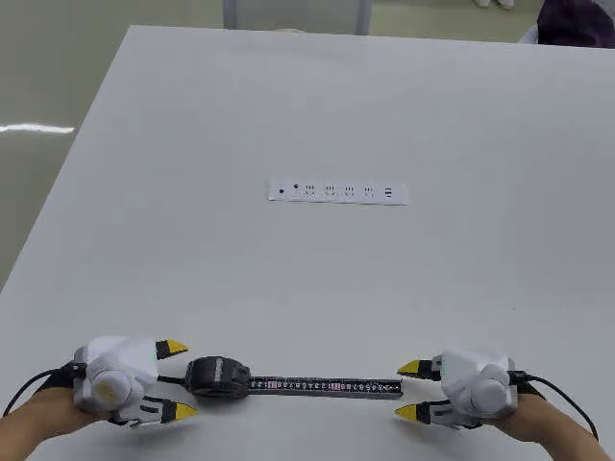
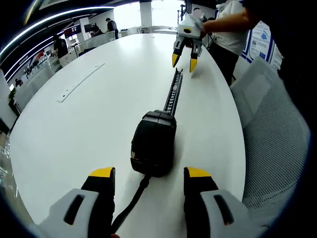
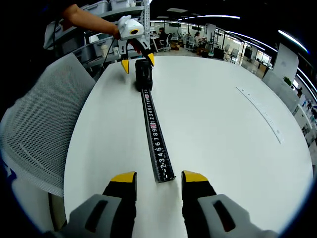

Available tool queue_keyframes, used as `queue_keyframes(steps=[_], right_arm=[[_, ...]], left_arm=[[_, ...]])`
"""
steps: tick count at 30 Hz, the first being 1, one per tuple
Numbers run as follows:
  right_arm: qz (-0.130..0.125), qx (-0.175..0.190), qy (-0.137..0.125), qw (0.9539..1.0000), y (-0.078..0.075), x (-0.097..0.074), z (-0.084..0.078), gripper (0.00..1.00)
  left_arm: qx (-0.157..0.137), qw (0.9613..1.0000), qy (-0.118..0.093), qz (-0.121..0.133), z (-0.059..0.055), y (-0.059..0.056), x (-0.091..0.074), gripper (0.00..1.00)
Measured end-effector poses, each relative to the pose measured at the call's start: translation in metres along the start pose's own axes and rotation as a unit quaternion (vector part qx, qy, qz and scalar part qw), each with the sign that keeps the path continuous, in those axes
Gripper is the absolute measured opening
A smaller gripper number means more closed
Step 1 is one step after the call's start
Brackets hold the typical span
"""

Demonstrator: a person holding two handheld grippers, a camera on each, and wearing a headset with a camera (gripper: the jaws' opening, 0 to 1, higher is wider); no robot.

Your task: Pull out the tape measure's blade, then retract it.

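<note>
A black tape measure case (image 1: pixel 217 376) (image 2: pixel 154 142) (image 3: pixel 143 73) lies on the white table near its front edge. Its black blade (image 1: pixel 325 386) (image 2: pixel 174 91) (image 3: pixel 155 138) is pulled out flat to the right, ending at a hook. My left gripper (image 1: pixel 180 380) (image 2: pixel 149 173) is open just left of the case, its yellow tips apart from it, and a thin black strap runs back between the fingers. My right gripper (image 1: pixel 409 390) (image 3: pixel 152 177) is open at the blade's end, holding nothing. Each gripper also appears far off in the other's view.
A white power strip (image 1: pixel 337 192) (image 2: pixel 79 82) (image 3: pixel 259 113) lies flat at the table's middle. A mesh chair back (image 2: pixel 275 134) (image 3: pixel 39 129) stands at the near edge. Shelves and people fill the room beyond.
</note>
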State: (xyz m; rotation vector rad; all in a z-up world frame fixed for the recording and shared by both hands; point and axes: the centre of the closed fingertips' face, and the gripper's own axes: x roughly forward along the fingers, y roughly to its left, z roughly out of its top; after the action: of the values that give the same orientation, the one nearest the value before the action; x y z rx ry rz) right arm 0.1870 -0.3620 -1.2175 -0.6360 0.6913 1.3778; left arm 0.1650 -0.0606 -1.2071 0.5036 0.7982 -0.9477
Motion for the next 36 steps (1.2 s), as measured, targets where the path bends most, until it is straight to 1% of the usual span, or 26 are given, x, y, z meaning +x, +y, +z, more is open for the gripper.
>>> queue_keyframes(steps=[1, 3, 7, 10, 12, 14, 17, 19, 23, 27, 28, 30, 31, 33, 36], right_arm=[[-0.007, 0.011, 0.001, 0.9999, 0.000, -0.002, 0.001, 0.36], [-0.013, 0.010, 0.001, 0.9999, 0.001, -0.007, 0.002, 0.38], [-0.023, 0.017, -0.003, 0.9996, 0.005, -0.011, 0.006, 0.40], [-0.030, 0.025, -0.003, 0.9992, 0.008, -0.014, 0.007, 0.41], [-0.038, 0.042, -0.006, 0.9984, 0.010, -0.017, 0.008, 0.45], [-0.045, 0.045, -0.011, 0.9979, 0.013, -0.021, 0.012, 0.46], [-0.056, 0.063, -0.015, 0.9963, 0.016, -0.025, 0.013, 0.49], [-0.062, 0.070, -0.017, 0.9955, 0.019, -0.028, 0.014, 0.50], [-0.077, 0.094, -0.027, 0.9922, 0.023, -0.031, 0.017, 0.53], [-0.093, 0.106, -0.032, 0.9895, 0.027, -0.034, 0.020, 0.56], [-0.096, 0.108, -0.033, 0.9890, 0.029, -0.036, 0.022, 0.57], [-0.104, 0.113, -0.033, 0.9876, 0.031, -0.038, 0.023, 0.59], [-0.114, 0.120, -0.035, 0.9857, 0.031, -0.041, 0.024, 0.61], [-0.118, 0.134, -0.046, 0.9828, 0.033, -0.044, 0.028, 0.65], [-0.131, 0.141, -0.044, 0.9803, 0.038, -0.048, 0.029, 0.66]], left_arm=[[-0.010, 0.9999, -0.003, 0.003, 0.001, -0.001, -0.002, 0.55], [-0.021, 0.9997, -0.008, 0.010, 0.002, -0.002, -0.006, 0.56], [-0.029, 0.9992, -0.014, 0.025, 0.000, -0.006, -0.012, 0.56], [-0.048, 0.9981, -0.023, 0.032, 0.001, -0.009, -0.017, 0.57], [-0.063, 0.9967, -0.029, 0.043, 0.001, -0.010, -0.021, 0.58], [-0.080, 0.9950, -0.036, 0.049, 0.003, -0.013, -0.025, 0.59], [-0.091, 0.9933, -0.039, 0.060, 0.001, -0.015, -0.028, 0.62], [-0.098, 0.9922, -0.042, 0.064, 0.001, -0.019, -0.031, 0.63], [-0.114, 0.9897, -0.048, 0.071, 0.003, -0.027, -0.037, 0.65], [-0.121, 0.9883, -0.052, 0.077, 0.005, -0.035, -0.041, 0.68], [-0.129, 0.9869, -0.054, 0.082, 0.005, -0.036, -0.042, 0.69], [-0.136, 0.9853, -0.058, 0.085, 0.006, -0.038, -0.045, 0.69], [-0.141, 0.9843, -0.057, 0.090, 0.005, -0.040, -0.046, 0.69], [-0.146, 0.9827, -0.058, 0.098, 0.005, -0.042, -0.049, 0.70], [-0.154, 0.9806, -0.063, 0.105, 0.006, -0.047, -0.053, 0.70]])
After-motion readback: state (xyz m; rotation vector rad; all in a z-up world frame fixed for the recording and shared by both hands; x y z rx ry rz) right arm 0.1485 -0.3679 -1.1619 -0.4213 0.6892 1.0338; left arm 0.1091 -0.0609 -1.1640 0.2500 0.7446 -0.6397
